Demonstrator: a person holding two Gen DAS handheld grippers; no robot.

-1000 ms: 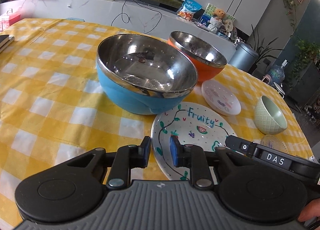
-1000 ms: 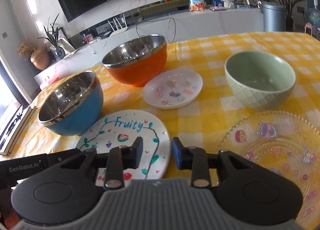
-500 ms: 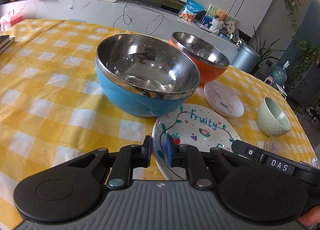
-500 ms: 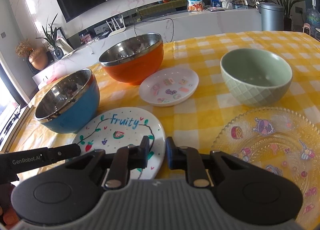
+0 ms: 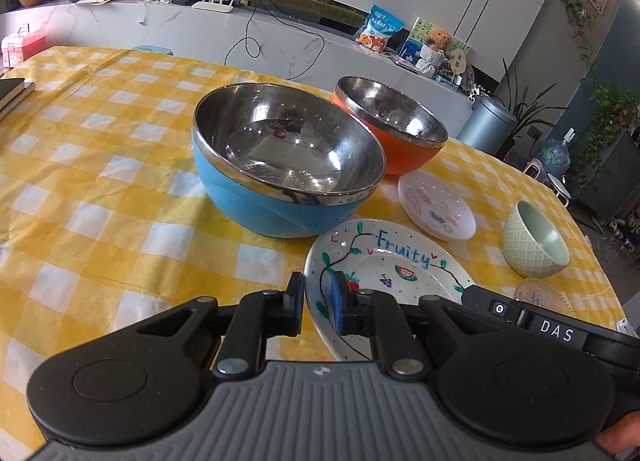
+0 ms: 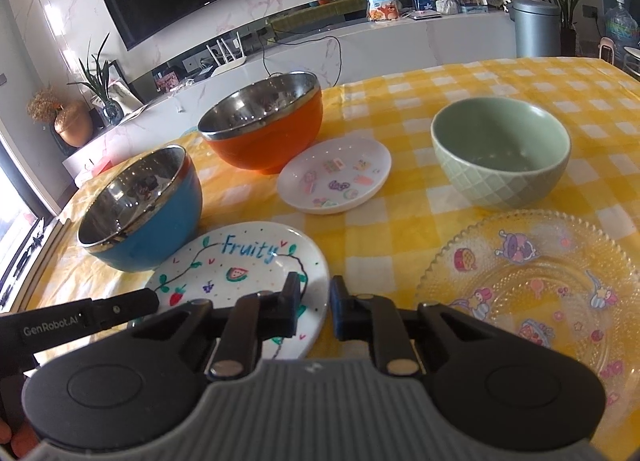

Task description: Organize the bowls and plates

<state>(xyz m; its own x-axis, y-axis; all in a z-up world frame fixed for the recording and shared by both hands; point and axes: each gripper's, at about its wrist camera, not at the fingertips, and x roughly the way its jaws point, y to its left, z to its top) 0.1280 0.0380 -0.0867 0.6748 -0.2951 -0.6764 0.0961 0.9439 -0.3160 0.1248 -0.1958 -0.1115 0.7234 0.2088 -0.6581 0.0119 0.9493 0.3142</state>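
Observation:
The white "Fruity" plate (image 5: 400, 261) (image 6: 240, 261) lies flat on the yellow checked tablecloth (image 5: 100, 181). My left gripper (image 5: 318, 301) is shut on its left rim by the strawberry drawing. My right gripper (image 6: 314, 301) is shut on its right rim. Just behind the plate stands the blue steel bowl (image 5: 288, 165) (image 6: 140, 213), with the orange steel bowl (image 5: 400, 121) (image 6: 264, 133) further back. A small white sticker plate (image 5: 436, 209) (image 6: 336, 177), a green ceramic bowl (image 5: 536, 241) (image 6: 500, 153) and a clear glass cartoon plate (image 6: 540, 285) sit to the right.
Books (image 5: 12, 91) lie at the table's far left edge. Behind the table runs a white counter (image 5: 200, 25) with a snack bag and a teddy bear. A grey bin (image 5: 486, 125) stands past the table's right side. Bare cloth stretches left of the blue bowl.
Both grippers' jaws have narrowed from a wider gap onto the Fruity plate's rims. The left one has edged slightly toward the plate. The dishes have not moved.

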